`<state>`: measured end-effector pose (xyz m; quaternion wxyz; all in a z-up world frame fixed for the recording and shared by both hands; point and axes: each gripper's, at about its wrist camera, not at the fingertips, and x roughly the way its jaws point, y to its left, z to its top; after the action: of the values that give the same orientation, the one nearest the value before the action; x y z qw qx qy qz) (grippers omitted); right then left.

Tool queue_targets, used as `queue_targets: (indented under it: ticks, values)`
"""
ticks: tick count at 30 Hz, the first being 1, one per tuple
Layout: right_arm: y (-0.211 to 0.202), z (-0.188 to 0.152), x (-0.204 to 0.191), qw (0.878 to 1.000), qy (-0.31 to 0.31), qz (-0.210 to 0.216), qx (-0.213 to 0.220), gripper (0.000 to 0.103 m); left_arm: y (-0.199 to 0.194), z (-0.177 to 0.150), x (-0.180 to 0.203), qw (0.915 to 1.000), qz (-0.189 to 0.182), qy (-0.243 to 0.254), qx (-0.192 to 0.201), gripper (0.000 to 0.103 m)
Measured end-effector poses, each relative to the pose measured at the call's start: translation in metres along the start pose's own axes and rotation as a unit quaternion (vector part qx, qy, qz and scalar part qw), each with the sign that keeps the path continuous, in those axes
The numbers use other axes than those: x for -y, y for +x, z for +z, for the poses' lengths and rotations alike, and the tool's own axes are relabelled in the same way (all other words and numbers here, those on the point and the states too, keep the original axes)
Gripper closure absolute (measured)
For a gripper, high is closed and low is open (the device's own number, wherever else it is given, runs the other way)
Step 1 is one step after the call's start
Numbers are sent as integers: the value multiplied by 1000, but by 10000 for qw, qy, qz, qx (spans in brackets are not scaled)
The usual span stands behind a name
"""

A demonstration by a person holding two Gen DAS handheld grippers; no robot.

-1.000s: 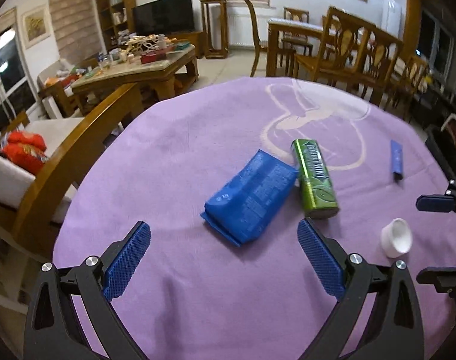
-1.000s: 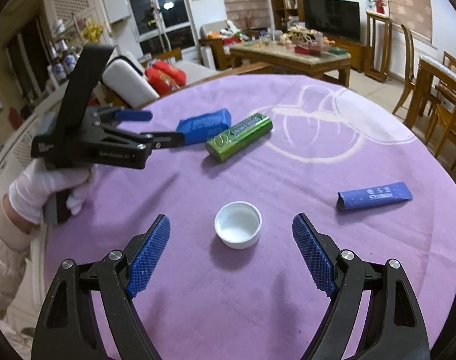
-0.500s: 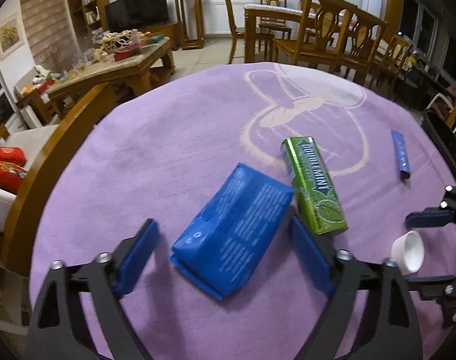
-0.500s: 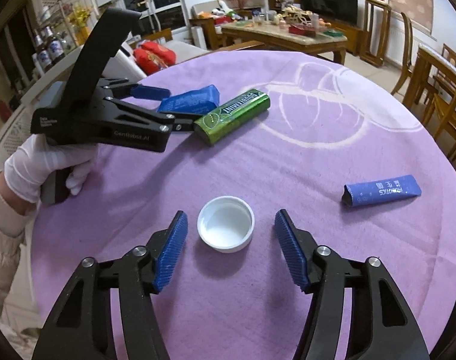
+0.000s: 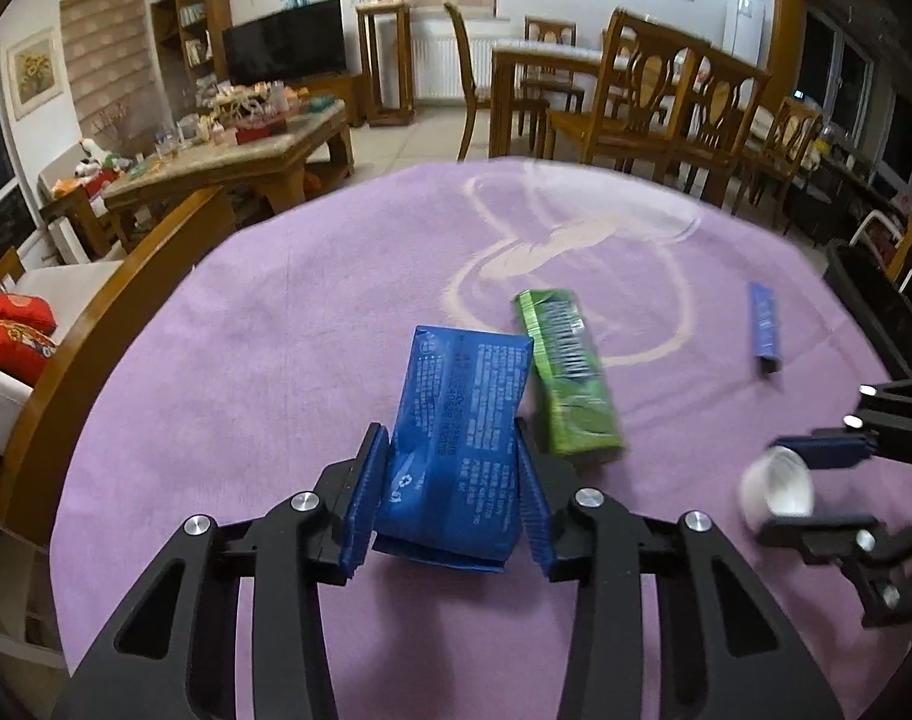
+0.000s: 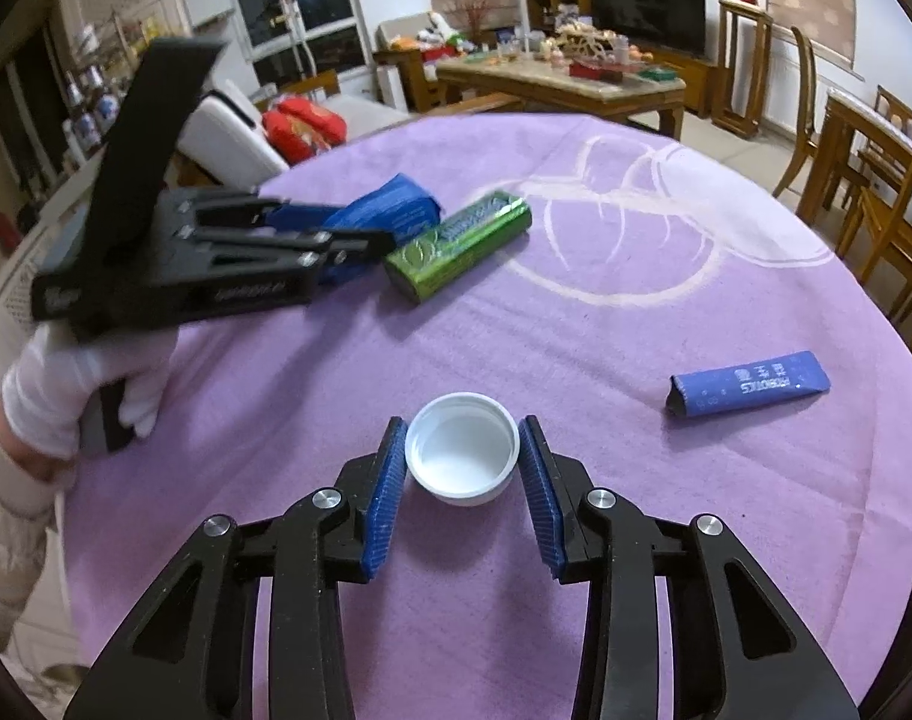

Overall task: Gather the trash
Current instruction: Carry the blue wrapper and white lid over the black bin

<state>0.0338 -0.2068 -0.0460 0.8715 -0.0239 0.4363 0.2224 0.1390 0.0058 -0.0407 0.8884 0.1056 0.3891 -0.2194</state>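
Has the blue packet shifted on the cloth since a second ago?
Yes. The blue packet has swung against the green gum pack, now clamped in the left gripper.

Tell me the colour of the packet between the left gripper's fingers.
Blue, with small white print; the packet shows best in the left wrist view.

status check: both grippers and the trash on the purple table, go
Left gripper just closed, fingers on blue packet. Right gripper just closed, fingers on white cap. Green gum pack and blue stick wrapper remain loose. Nothing in the way.
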Motion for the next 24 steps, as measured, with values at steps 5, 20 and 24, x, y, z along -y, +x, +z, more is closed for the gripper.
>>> queue_targets:
  ticks: [5,20,24]
  values:
    - [-25,-3,10,9972,301,370,571,65,-52,1,36,9976,-136,139,658,63]
    - [-178,-59,91,9629,1263,227,2376,65,-108,16,160,9799,-1023,774,1530,62]
    - [-220,-82,119,9517,1450,-176,2702,65,-101,23,192,9757,-1197,968,1560,62]
